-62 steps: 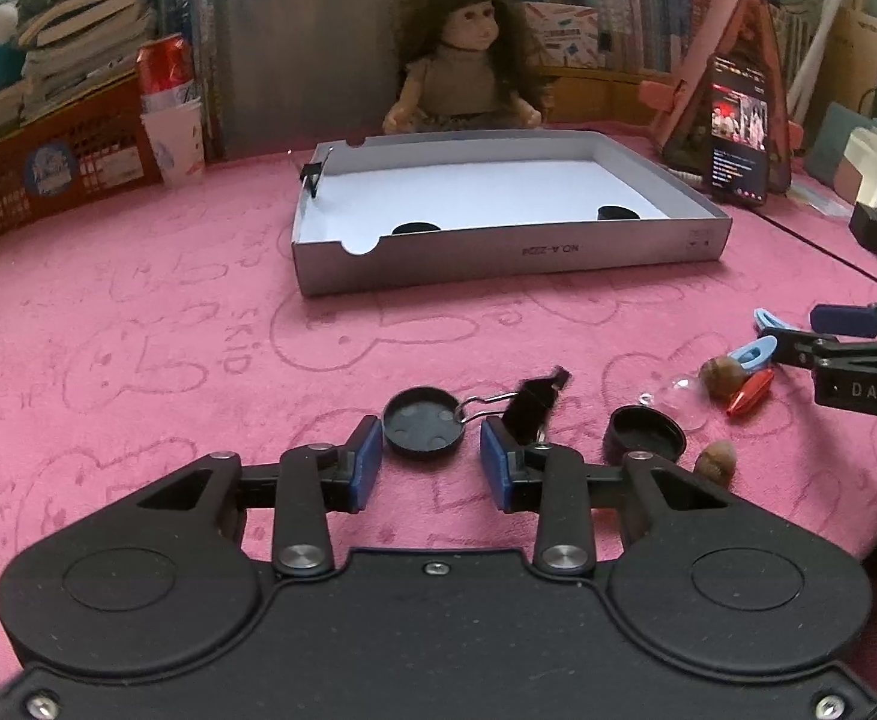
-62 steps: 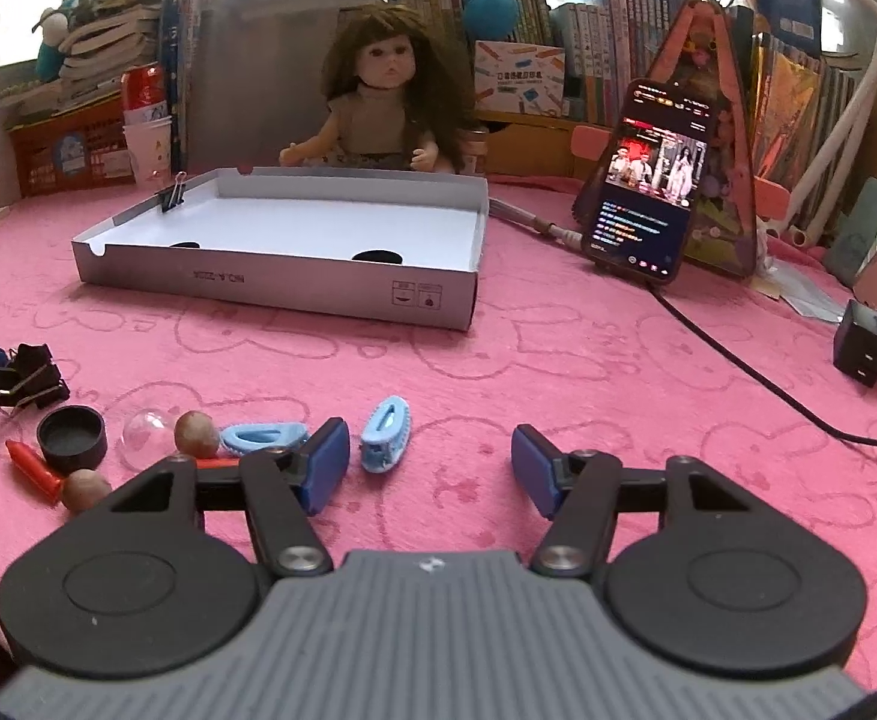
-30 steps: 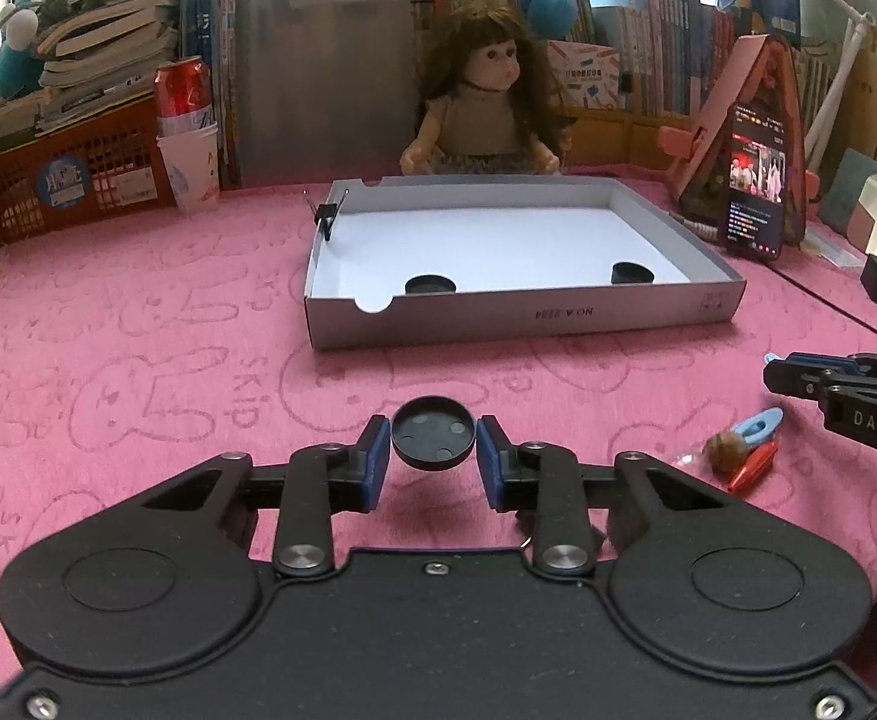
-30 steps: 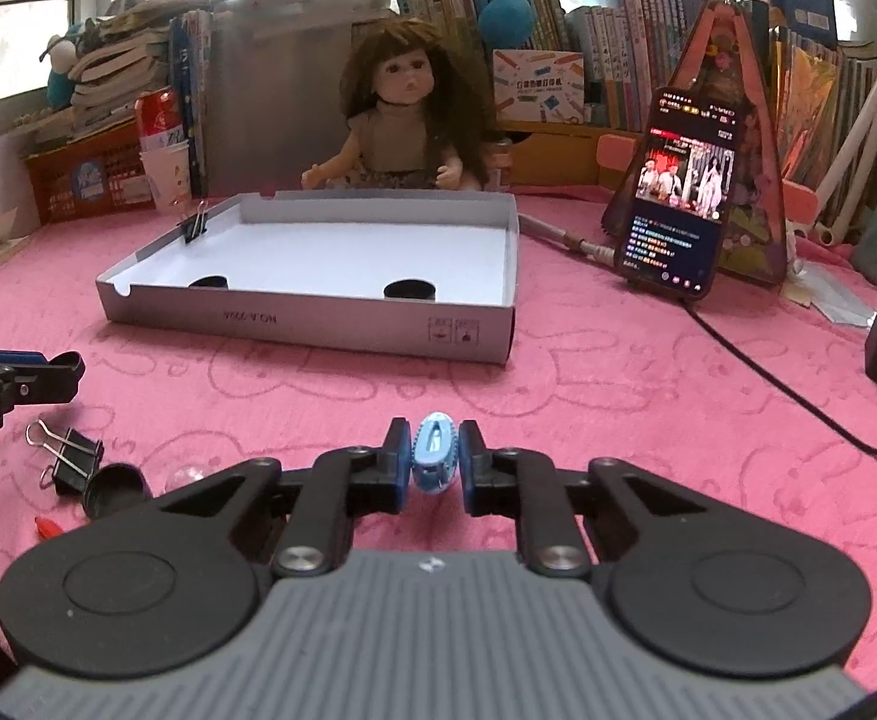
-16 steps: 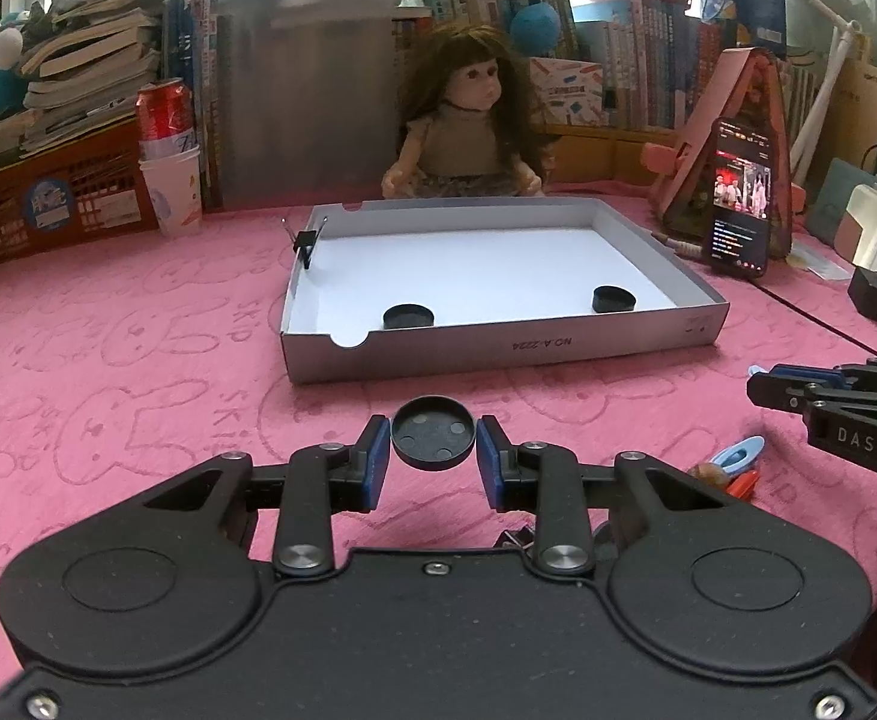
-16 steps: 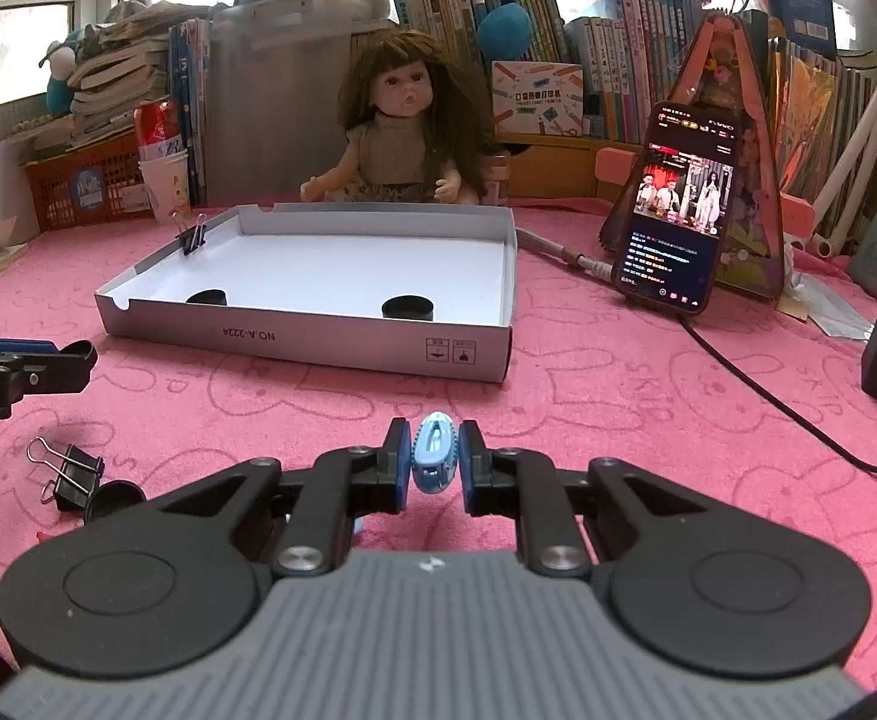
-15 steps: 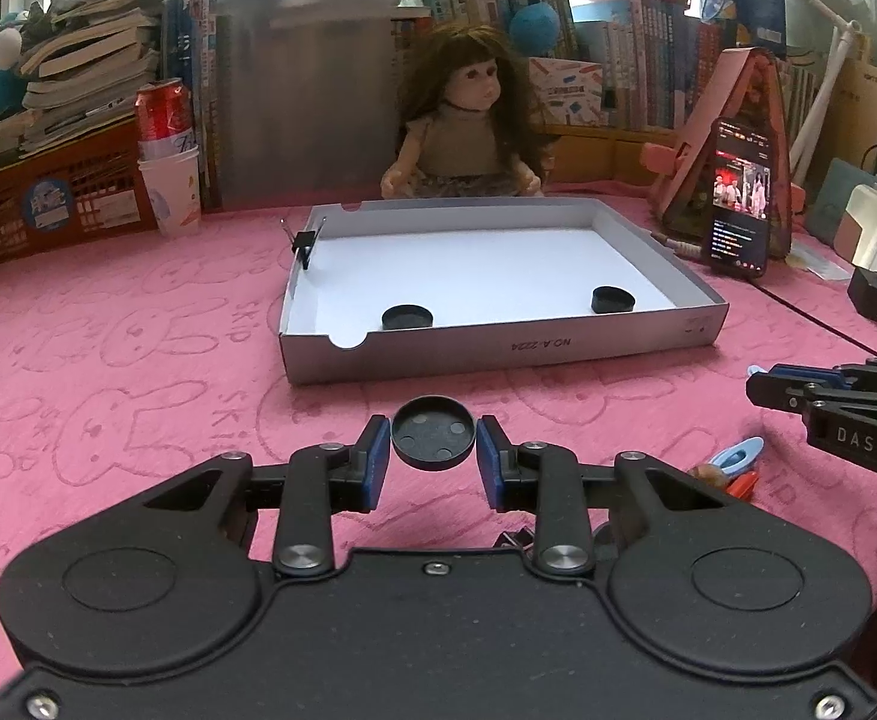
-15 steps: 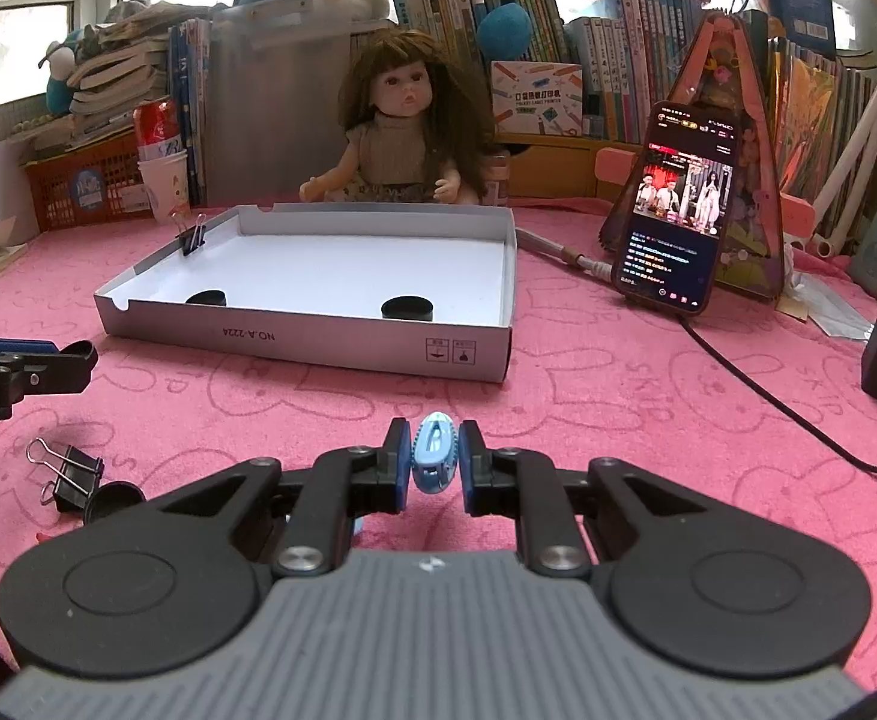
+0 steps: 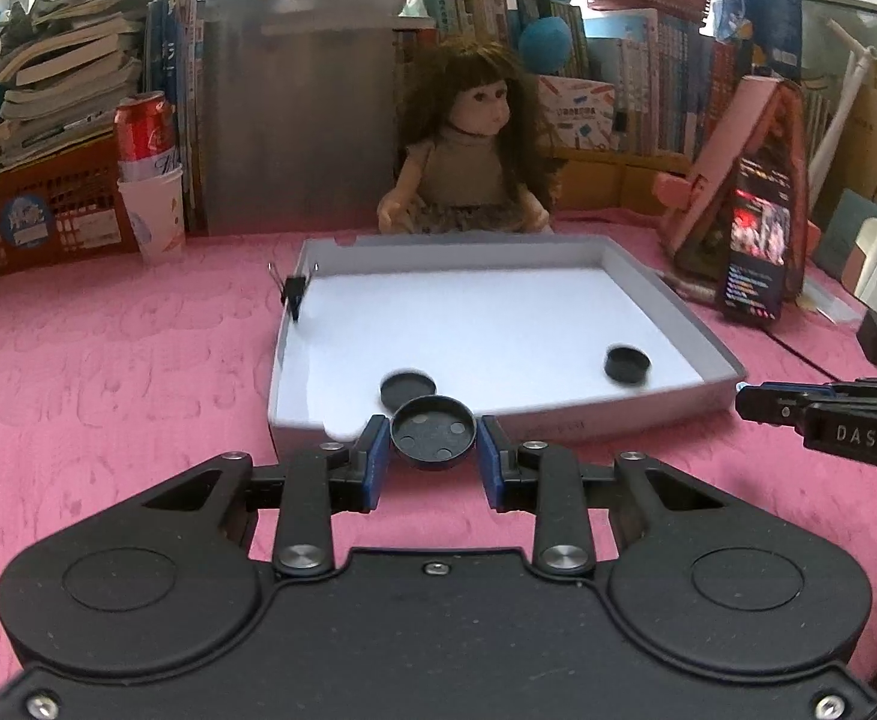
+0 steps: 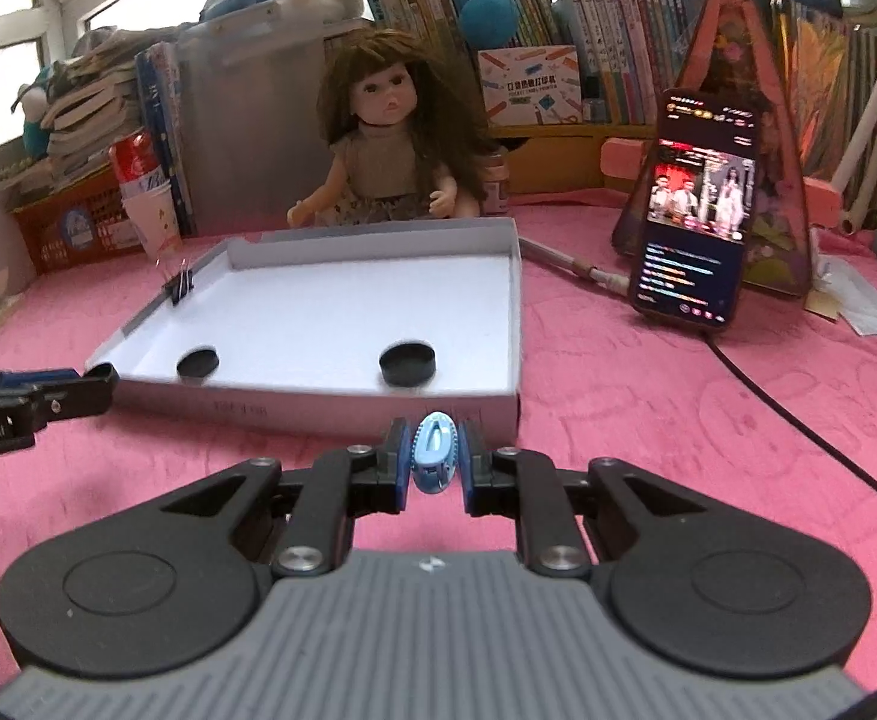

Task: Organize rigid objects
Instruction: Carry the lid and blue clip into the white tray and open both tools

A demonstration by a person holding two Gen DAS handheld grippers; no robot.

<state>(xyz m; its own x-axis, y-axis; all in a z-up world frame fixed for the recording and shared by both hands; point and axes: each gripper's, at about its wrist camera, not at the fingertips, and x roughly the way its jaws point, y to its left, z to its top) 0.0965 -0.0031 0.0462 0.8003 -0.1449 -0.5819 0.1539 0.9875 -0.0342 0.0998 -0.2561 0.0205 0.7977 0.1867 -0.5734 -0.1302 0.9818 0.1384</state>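
Both grippers have come forward to the near wall of the gray box (image 9: 588, 420) since half a second ago, when each was well back over the pink counter (image 9: 108, 360). From the left wrist view, the left gripper (image 9: 433, 450) has its fingers narrowed onto a black cap (image 9: 433, 433), pinched by its rim at 9 and 3 o'clock, open side up, just short of the box wall. From the right wrist view, the right gripper (image 10: 433, 461) has its fingers drawn close on a small blue hair clip (image 10: 434, 450), standing on edge between the pads.

Inside the box, two more black caps (image 9: 408, 387) (image 9: 627, 363) lie at about 6 and 4 o'clock on the white floor, and a binder clip (image 9: 294, 294) grips the left wall at 10 o'clock.

By my guess, both held things are light, hard plastic. The cap is stiff and smooth, so its round rim could slip or twist if squeezed off-centre; across the full width is the sound hold. The clip is thin and curved and may pivot, so its flat sides are the place to grip
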